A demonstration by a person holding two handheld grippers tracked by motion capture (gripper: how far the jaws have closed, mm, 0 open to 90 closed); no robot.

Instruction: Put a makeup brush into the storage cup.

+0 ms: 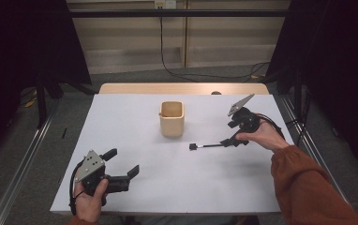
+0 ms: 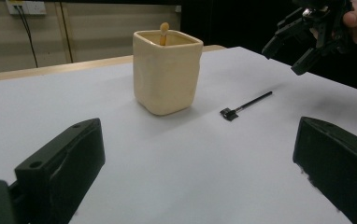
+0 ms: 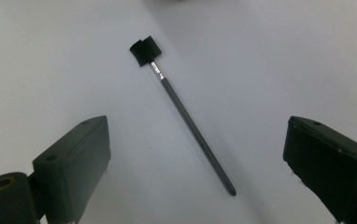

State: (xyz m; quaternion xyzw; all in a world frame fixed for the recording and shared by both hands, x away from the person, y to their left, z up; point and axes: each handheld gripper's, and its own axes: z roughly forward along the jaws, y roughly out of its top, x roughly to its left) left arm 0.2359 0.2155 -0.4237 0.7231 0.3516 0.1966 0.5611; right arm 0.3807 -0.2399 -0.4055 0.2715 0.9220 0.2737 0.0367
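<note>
Two grippers, both spread wide: right gripper [image 1: 228, 140] hovers over the black brush [image 3: 182, 116], left gripper [image 1: 123, 164] near the bench [image 1: 135, 126] edge holding nothing.

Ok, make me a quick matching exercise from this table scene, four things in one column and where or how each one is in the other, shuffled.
Things:
1. cream cup
2. black brush
3. left gripper
4. right gripper

States:
A. open, poised just above the brush handle
B. lying flat on the white sheet
C. open, at the near left of the table
D. upright mid-table, a wooden stick inside

Pairs: 1-D, 2-B, 3-C, 4-A
</note>
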